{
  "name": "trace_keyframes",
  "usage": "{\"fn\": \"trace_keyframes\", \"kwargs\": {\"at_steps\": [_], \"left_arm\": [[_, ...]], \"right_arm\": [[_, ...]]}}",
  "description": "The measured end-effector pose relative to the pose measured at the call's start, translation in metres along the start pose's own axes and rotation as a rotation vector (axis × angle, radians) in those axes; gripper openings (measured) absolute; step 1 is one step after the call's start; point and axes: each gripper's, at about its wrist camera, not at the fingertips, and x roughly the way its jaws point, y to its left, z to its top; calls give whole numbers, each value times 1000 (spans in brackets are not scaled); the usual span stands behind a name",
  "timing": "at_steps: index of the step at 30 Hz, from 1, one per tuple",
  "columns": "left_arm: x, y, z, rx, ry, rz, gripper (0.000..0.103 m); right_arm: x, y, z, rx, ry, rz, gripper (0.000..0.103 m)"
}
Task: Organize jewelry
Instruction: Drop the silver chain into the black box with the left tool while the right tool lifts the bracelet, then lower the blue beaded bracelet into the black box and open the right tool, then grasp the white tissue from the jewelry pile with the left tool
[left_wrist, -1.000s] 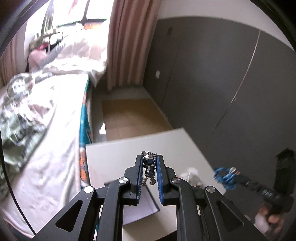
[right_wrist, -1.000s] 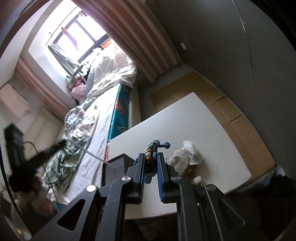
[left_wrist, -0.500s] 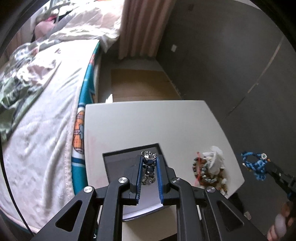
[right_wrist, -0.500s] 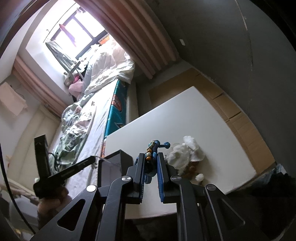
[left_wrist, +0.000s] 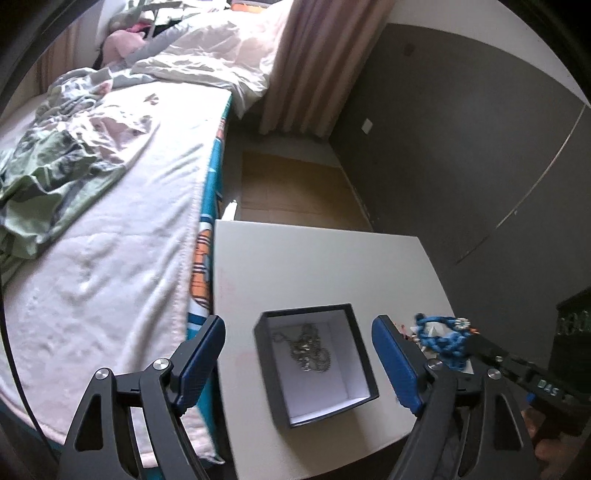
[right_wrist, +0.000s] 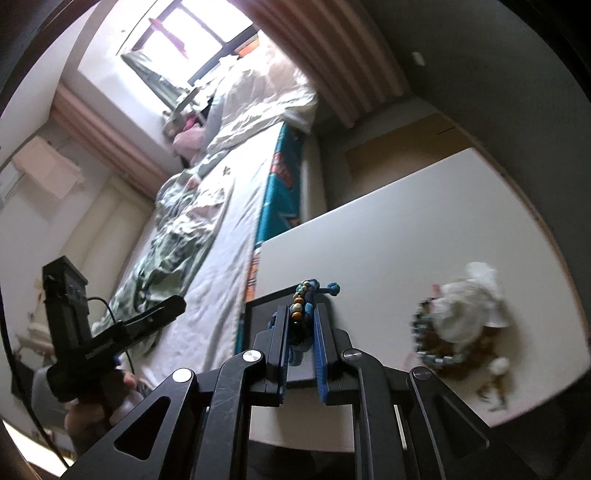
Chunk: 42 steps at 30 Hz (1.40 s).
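Note:
A black jewelry box (left_wrist: 266, 356) with a white lining sits on the white table (left_wrist: 314, 266), and a silver chain (left_wrist: 306, 350) lies loose inside it. My left gripper (left_wrist: 299, 325) hangs above the box; its jaws are opening and stand wide, with nothing between the pads. My right gripper (right_wrist: 301, 314) is shut on a blue corded bracelet with beads (right_wrist: 304, 295), held just over the box's edge (right_wrist: 258, 306). In the left wrist view the same bracelet (left_wrist: 441, 334) shows to the right of the box.
A heap of more jewelry with white cloth (right_wrist: 461, 321) lies on the table's right part. A bed with rumpled bedding (left_wrist: 110, 221) runs along the table's left edge. A dark wall (left_wrist: 461, 166) stands behind the table. A hand (right_wrist: 92, 410) holds the left gripper's handle.
My left gripper came down over the box, let go of the silver chain, and its jaws spread wide. My right gripper carried the blue bracelet toward the box.

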Motion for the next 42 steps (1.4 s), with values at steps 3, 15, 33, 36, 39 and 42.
{"fn": "trace_keyframes", "kwargs": {"at_steps": [3, 15, 33, 36, 39, 42], "left_arm": [[-10, 9, 0, -10, -14, 12, 82], [-33, 25, -4, -20, -44, 29, 82], [1, -45, -11, 79, 13, -58, 84], [13, -64, -13, 105, 41, -82, 85], [25, -83, -15, 133, 66, -97, 85], [36, -103, -18, 174, 88, -110, 85]], "right_arm": [[20, 11, 0, -19, 34, 16, 14], [71, 10, -1, -50, 127, -35, 54], [-50, -73, 1, 62, -48, -139, 84], [-64, -90, 0, 95, -65, -159, 84], [-74, -103, -3, 118, -76, -169, 84], [-85, -118, -8, 148, -94, -179, 84]]}}
